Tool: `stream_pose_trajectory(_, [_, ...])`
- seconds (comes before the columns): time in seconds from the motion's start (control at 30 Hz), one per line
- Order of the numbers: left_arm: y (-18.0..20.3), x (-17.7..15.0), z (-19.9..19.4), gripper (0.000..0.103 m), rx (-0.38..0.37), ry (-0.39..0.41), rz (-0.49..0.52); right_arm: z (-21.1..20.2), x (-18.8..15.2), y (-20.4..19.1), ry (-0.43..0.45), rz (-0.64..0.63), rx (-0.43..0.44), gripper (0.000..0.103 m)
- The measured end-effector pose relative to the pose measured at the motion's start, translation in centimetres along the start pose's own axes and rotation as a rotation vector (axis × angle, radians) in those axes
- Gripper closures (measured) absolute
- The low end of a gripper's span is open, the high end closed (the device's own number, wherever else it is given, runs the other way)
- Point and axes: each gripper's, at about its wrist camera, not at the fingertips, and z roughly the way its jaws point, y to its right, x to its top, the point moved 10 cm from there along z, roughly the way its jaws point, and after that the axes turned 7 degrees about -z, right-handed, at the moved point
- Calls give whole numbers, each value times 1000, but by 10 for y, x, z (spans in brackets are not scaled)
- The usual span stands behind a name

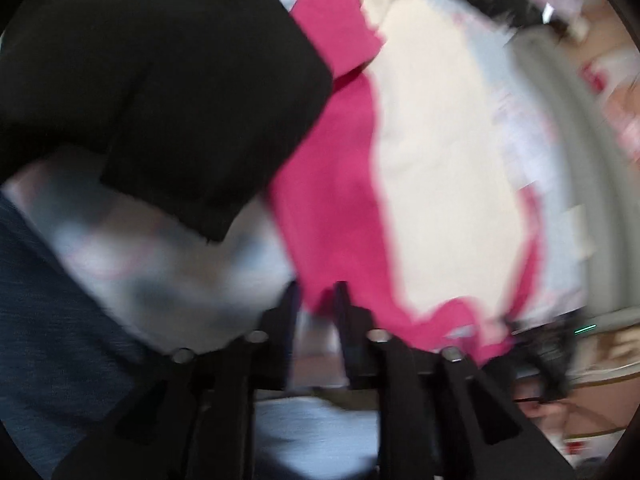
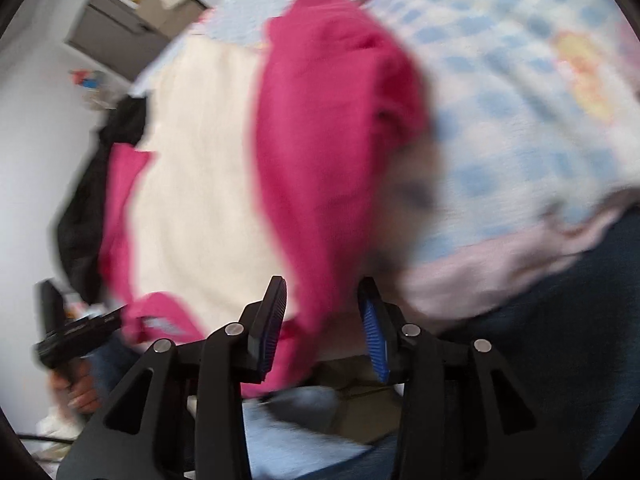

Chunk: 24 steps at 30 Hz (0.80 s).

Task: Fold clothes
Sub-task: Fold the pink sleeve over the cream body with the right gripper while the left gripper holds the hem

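motion blur smears the pink garment (image 2: 328, 168) between right tongs (image 2: 322, 320).

left gripper (image 1: 316, 292): jaws parted | right gripper (image 2: 322, 300): jaws parted, angled down

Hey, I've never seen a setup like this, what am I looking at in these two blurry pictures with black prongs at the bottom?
No robot: a person holds a two-finger gripper in each hand, each with a wide-angle camera looking along its fingers. One picture is from the left gripper, the other from the right gripper. On a blue-checked bedsheet lie a pink and cream garment and a black garment. The pink cloth hangs between the right gripper's parted jaws, apparently not pinched; the left grip is too blurred to judge.
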Motion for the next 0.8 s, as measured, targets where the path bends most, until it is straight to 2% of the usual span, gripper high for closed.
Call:
stream_pose_trajectory(0.03, [-1, 5, 0, 50, -35, 4, -33, 3, 2, 1, 7, 13, 14, 64])
stream_pose_trajectory(0.07, [-3, 9, 4, 48, -38, 4, -45, 5, 4, 2, 13, 26, 29, 64])
stream_pose_trajectory(0.13, [-10, 14, 17, 48, 9, -8, -41, 11, 8, 3, 26, 53, 56, 64])
stream_pose_trajectory(0.23, [-6, 19, 24, 50, 26, 8, -39, 20, -1, 11, 30, 68, 46, 64])
stream_pose_trajectory(0.27, [1, 19, 21, 58, 0, 17, -20, 24, 11, 21, 34, 50, 46, 64])
stream_pose_trajectory(0.3, [8, 18, 17, 73, -34, 25, 1, 22, 11, 14, 41, 23, 53, 65])
stream_pose_trajectory(0.37, [24, 17, 8, 75, -109, 47, 43, 24, 23, 17, 76, -18, 100, 81])
stream_pose_trajectory(0.43, [33, 22, 1, 75, -130, 90, 83, 16, 26, 7, 106, -22, 153, 82])
stream_pose_trajectory(0.5, [26, 27, 10, 76, -89, 99, 75, 20, 32, 13, 125, -11, 140, 82])
stream_pose_trajectory(0.57, [9, 26, 30, 75, -59, 56, 8, 41, 29, 24, 83, 19, 92, 81])
stream_pose_trajectory(0.63, [0, 21, 42, 74, -52, 60, -23, 57, 25, 34, 42, 47, 66, 81])
stream_pose_trajectory(0.73, [2, 17, 48, 71, -1, 44, 25, 62, 26, 25, 47, 45, 67, 79])
stream_pose_trajectory(0.77, [4, 18, 45, 72, 6, 38, 35, 62, 27, 16, 55, 30, 90, 80])
stream_pose_trajectory(0.8, [6, 20, 40, 77, 12, 39, 43, 61, 27, 7, 62, 15, 114, 81])
